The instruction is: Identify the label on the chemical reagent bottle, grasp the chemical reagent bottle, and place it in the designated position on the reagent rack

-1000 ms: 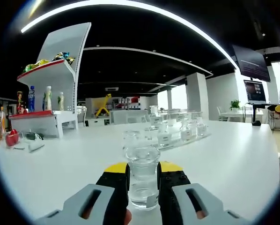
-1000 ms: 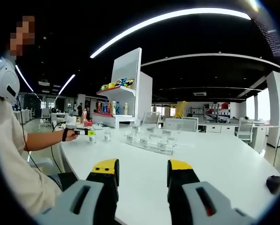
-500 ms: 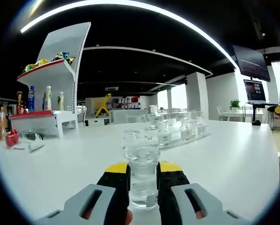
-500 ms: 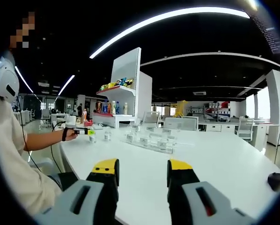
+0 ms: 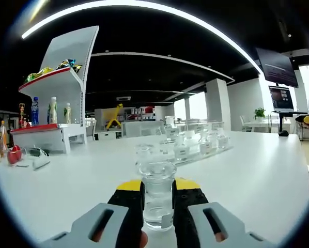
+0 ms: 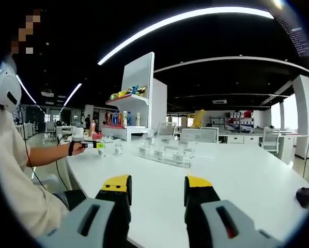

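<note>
glass reagent bottle (image 5: pixel 157 199) stands on the white table (image 5: pixel 258 175), clamped at its body between the left claw's (image 5: pixel 157 199) jaws; right claw (image 6: pixel 156 194) hangs apart and empty over the table; reagent rack (image 5: pixel 198 150) lies well beyond; bottle looks smooth, brittle and part-filled, so grip firmly low, below the neck, and keep it upright.

No legible text. White labels on reagent bottles (image 5: pixel 181 151) in rack (image 5: pixel 206 153) too small to read. Wall screens (image 5: pixel 281 97) blurred, unreadable.
</note>
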`<state>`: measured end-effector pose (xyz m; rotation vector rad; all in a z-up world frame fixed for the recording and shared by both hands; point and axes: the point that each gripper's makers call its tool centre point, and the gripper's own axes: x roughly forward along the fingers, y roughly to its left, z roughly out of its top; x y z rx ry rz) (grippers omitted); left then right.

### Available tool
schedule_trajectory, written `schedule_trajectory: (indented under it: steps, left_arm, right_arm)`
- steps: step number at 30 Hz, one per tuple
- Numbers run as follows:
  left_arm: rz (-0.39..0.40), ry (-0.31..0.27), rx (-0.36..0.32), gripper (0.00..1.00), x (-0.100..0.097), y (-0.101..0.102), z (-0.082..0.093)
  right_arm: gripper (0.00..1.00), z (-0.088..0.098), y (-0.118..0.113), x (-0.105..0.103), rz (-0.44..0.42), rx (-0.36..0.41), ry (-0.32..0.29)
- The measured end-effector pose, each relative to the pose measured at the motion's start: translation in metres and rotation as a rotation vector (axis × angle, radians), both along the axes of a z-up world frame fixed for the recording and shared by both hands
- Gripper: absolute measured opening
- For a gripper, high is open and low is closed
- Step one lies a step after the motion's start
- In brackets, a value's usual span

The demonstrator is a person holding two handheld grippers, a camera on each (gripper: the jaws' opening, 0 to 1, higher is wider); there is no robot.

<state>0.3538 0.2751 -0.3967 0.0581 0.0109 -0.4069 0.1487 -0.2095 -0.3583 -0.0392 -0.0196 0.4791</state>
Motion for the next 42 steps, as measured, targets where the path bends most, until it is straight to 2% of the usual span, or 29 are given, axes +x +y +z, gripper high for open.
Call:
schedule_trajectory:
  steps: [8,15,24,33,42]
  left_arm:
    - [-0.004,-0.005,0.050,0.20,0.002,-0.008,0.001]
    - [-0.002,0.003,0.033,0.20,0.005,-0.006,0.001]
    - [-0.014,-0.004,0.013,0.20,0.006,-0.003,0.009]
    - [-0.030,-0.021,-0.008,0.20,0.008,-0.006,0.027]
    - [-0.068,-0.043,-0.006,0.20,0.007,-0.019,0.053]
  right_arm:
    - [0.40,-0.002,0.009,0.001,0.000,0.001,0.015]
    - [0.40,-0.003,0.011,0.002,-0.008,0.011,0.024]
    - [0.40,-0.001,0.011,0.000,-0.005,0.014,0.018]
    - [0.40,-0.002,0.011,0.000,-0.003,0.007,0.020]
    - [0.40,0.001,0.018,0.000,0.009,-0.001,0.016]
